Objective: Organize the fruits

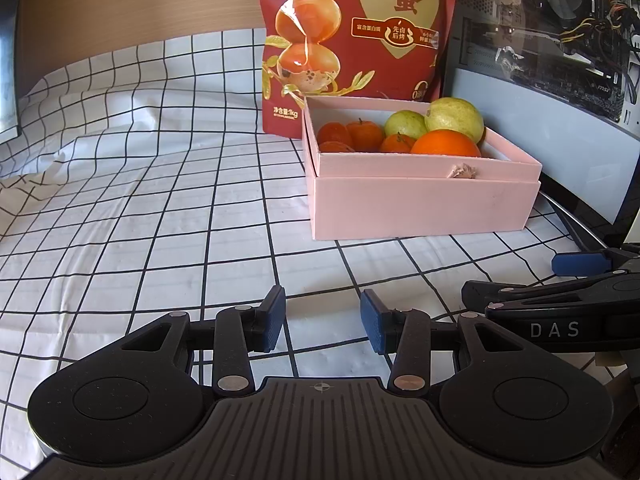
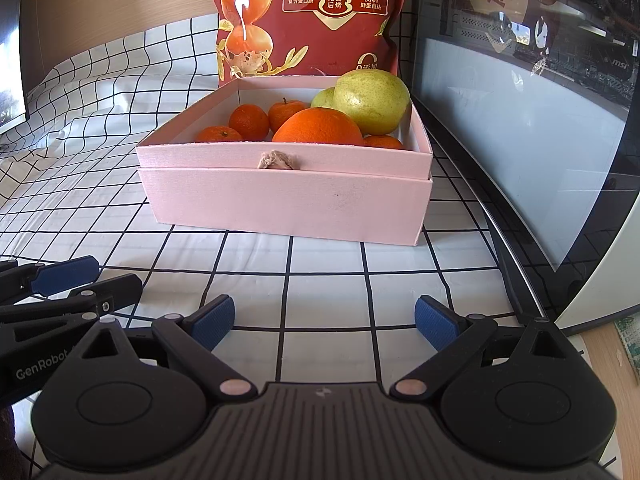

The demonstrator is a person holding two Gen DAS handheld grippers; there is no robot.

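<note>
A pink box (image 1: pixel 420 204) (image 2: pixel 280 204) stands on the checked cloth. It holds a large orange (image 1: pixel 445 143) (image 2: pixel 318 127), two green-yellow fruits (image 1: pixel 454 118) (image 2: pixel 372 98) and several small tangerines (image 1: pixel 364 134) (image 2: pixel 249 121). My left gripper (image 1: pixel 323 322) is open and empty, low over the cloth, in front and left of the box. My right gripper (image 2: pixel 325 322) is open and empty, in front of the box. Each gripper shows at the edge of the other's view: the right one (image 1: pixel 560 304), the left one (image 2: pixel 68 284).
A red snack bag (image 1: pixel 352 36) (image 2: pixel 308 16) stands upright right behind the box. A glass-sided computer case (image 1: pixel 560 60) (image 2: pixel 520 120) runs along the right. The checked tablecloth (image 1: pixel 140 200) (image 2: pixel 80 184) stretches left, with wrinkles. A wooden wall is behind.
</note>
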